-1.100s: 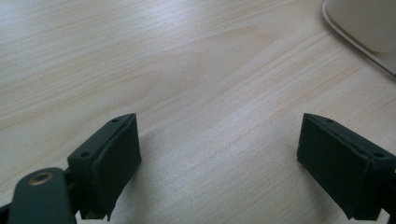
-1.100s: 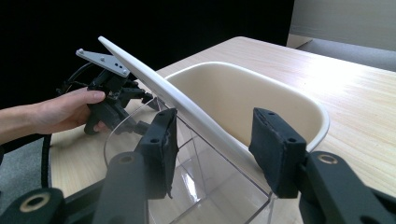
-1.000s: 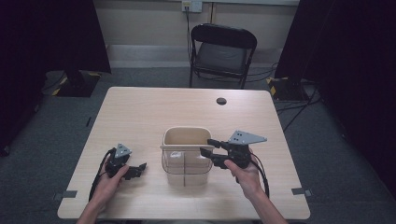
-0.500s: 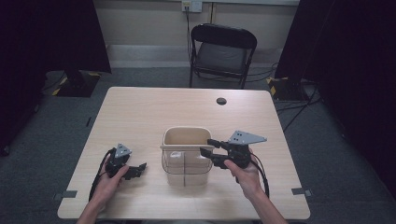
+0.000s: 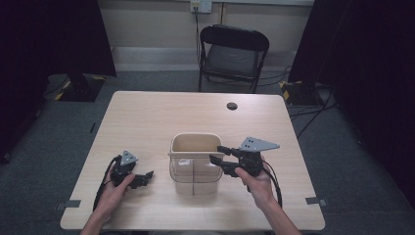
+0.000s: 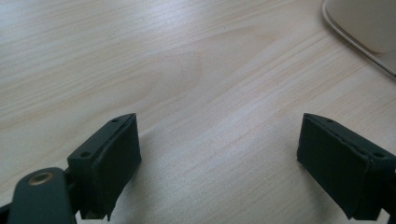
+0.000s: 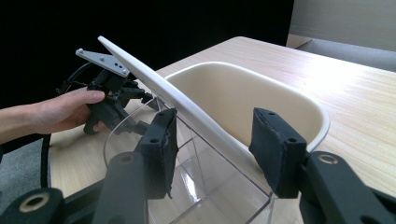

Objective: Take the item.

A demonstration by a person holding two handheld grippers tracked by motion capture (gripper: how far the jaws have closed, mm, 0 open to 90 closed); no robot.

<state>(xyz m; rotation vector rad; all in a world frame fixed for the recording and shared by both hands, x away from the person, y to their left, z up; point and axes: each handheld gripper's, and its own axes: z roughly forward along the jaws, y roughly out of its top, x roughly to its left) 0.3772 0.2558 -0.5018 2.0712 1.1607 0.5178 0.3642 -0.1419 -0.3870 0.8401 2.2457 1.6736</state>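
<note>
My right tool point(image 5: 219, 159) clamps the bin's point(image 5: 195, 147) near-edge rim; left tool point(image 5: 142, 178) rests apart on the worktop point(image 5: 147, 112). I should lift level, squeezing steadily.

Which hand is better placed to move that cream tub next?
Right, I'd say. The right claw is closed across the cream tub at its rim, while the left claw rests open on the table, apart from it.

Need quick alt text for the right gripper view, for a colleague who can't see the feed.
The right gripper has its black jaws astride the corner where a cream bin sits beside a clear plastic container, by a slanted white edge. Behind, a hand holds the left gripper on the wooden table.
</note>
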